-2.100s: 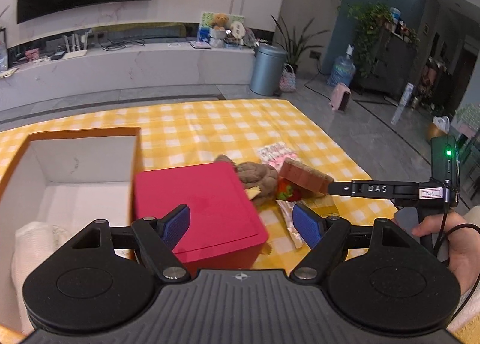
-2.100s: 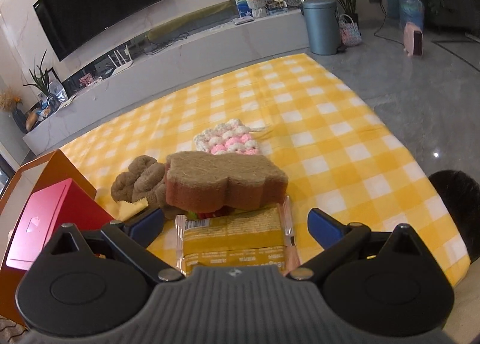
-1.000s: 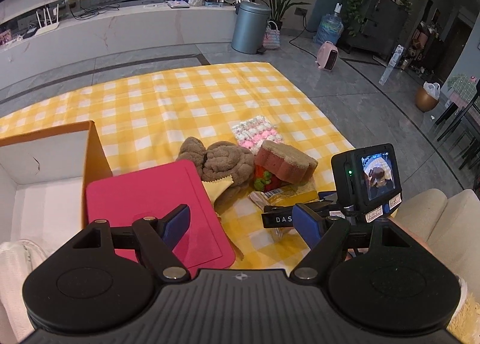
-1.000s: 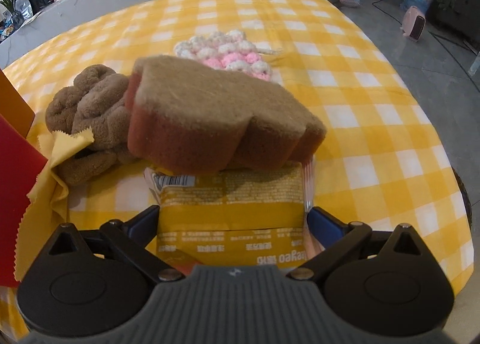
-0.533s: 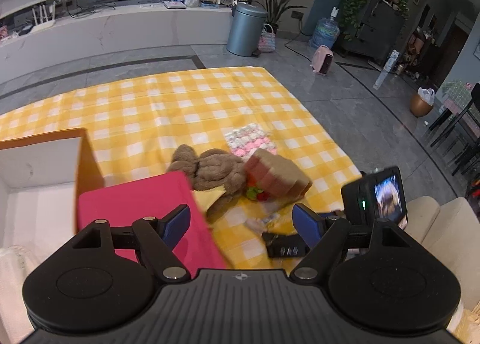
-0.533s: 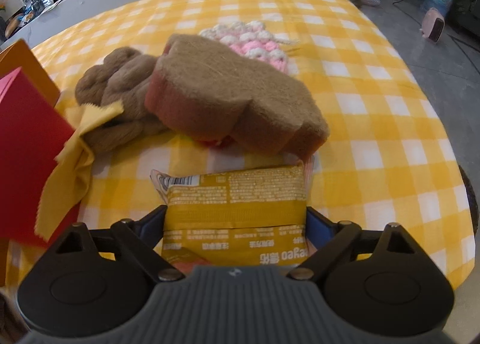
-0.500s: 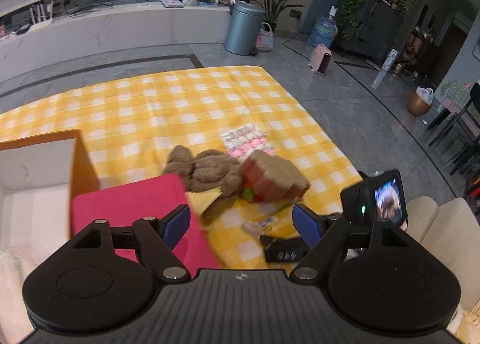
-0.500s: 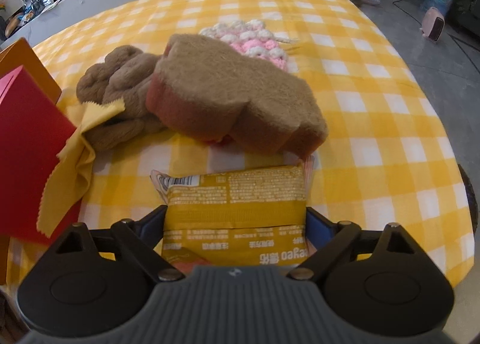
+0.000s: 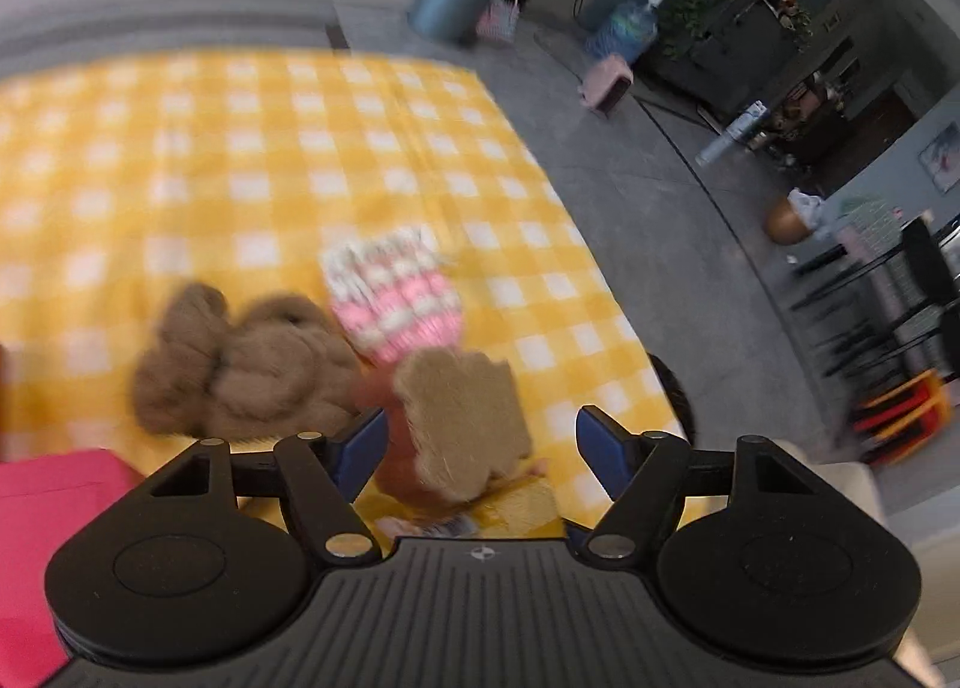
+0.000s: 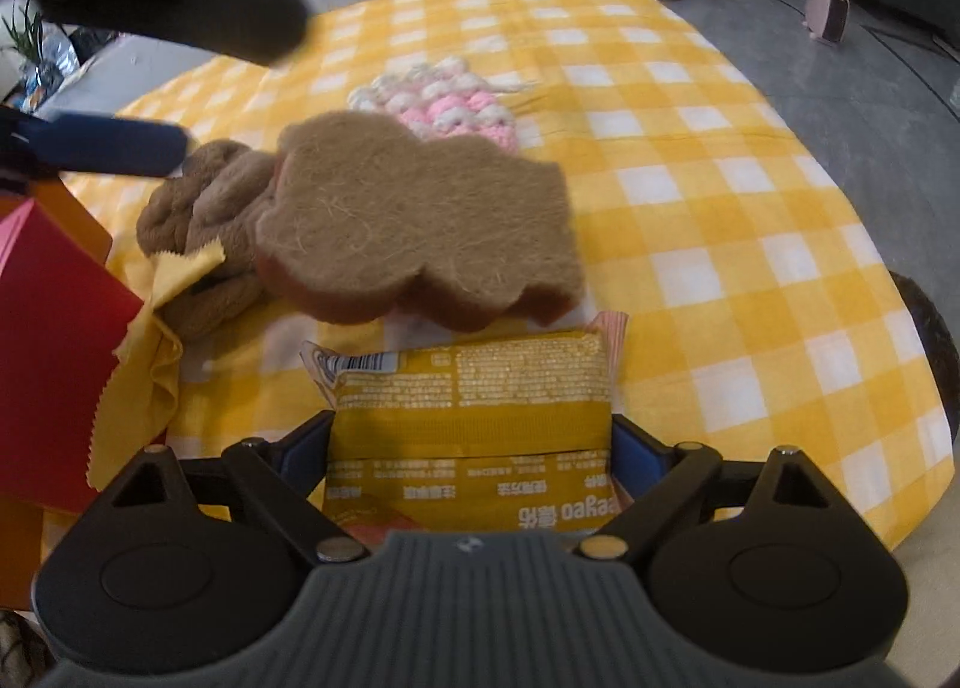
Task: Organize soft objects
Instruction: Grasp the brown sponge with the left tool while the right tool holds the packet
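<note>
In the blurred left wrist view my left gripper [image 9: 480, 442] hangs over a brown bread-shaped sponge [image 9: 462, 424]. Its jaws are closing, the sponge lies between them, and the pads stand clear of it. The sponge [image 10: 420, 220] rests on the front end of a yellow snack packet [image 10: 474, 388]. My right gripper [image 10: 471, 442] is shut on that packet, a pad against each long side, and the packet lies on the checked cloth. One blue finger [image 10: 108, 147] of the left gripper shows at the upper left of the right wrist view.
A brown plush toy [image 10: 204, 220] and a pink-and-white crocheted piece [image 10: 450, 99] lie behind the sponge. A yellow cloth [image 10: 144, 364] hangs against a red box [image 10: 48, 352] on the left. The table edge [image 10: 900, 388] runs close on the right.
My left gripper has swung right and down, from above the red box to over the sponge, and now shows in the right wrist view. The right jaws have closed onto the packet's sides.
</note>
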`<state>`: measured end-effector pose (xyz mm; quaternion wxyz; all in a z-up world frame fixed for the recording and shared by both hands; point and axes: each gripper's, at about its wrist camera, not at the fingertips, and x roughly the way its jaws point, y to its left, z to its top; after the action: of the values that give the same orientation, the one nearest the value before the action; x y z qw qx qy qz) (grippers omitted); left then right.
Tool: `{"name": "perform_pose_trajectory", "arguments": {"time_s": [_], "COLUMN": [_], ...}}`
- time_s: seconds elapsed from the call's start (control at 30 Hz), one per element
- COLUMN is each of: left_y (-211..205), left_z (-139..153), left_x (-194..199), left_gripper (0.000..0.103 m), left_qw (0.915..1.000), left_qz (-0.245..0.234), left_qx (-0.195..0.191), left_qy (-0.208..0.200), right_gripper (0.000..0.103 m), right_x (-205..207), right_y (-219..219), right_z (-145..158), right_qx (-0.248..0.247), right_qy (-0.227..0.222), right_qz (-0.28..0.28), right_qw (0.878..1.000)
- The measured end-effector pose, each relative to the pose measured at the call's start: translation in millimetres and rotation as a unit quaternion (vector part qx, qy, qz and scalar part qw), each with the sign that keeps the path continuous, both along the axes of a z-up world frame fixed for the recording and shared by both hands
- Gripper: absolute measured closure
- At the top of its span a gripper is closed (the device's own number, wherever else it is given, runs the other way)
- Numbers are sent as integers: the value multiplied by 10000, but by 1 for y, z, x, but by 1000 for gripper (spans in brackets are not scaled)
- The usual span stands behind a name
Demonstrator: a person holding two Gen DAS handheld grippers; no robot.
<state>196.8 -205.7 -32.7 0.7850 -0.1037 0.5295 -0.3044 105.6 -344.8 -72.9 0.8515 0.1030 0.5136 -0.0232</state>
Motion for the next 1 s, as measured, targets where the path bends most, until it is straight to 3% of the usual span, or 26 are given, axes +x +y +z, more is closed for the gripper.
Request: {"name": "perform_pose_trajectory", "arguments": {"time_s": [0.13,0.3,0.43,0.53,0.6,0.73,0.9,1.0], "left_y": [-2,-10,-11,-4,-2,-3,11,24], "left_z": [-30,-39,-51,-60,-57,-33,6,31], "left_x": [13,12,13,14,14,2,-13,-19], "left_gripper": [23,21,18,52,57,66,66,66], "left_qw": [9973,9976,9971,9968,9965,9999,9967,9937], "left_qz": [354,299,278,371,279,-93,-245,-369], "left_qx": [32,578,579,-170,-293,-104,51,233], "left_qy": [642,242,399,682,732,81,-770,-1029], "right_gripper": [12,12,12,12,12,12,12,12], "right_x": [4,4,5,4,3,3,0,-1], "right_y": [-3,-3,-3,-3,-4,-7,-6,-6], "right_z": [-4,-4,-5,-5,-5,-4,-2,-1], "right_qx": [81,66,40,32,55,102,67,86], "right_qy": [64,69,79,77,70,59,53,39], "right_qz": [-30,25,41,55,49,28,61,40], "right_qw": [9999,10000,10000,9999,9999,9999,9999,9999]}}
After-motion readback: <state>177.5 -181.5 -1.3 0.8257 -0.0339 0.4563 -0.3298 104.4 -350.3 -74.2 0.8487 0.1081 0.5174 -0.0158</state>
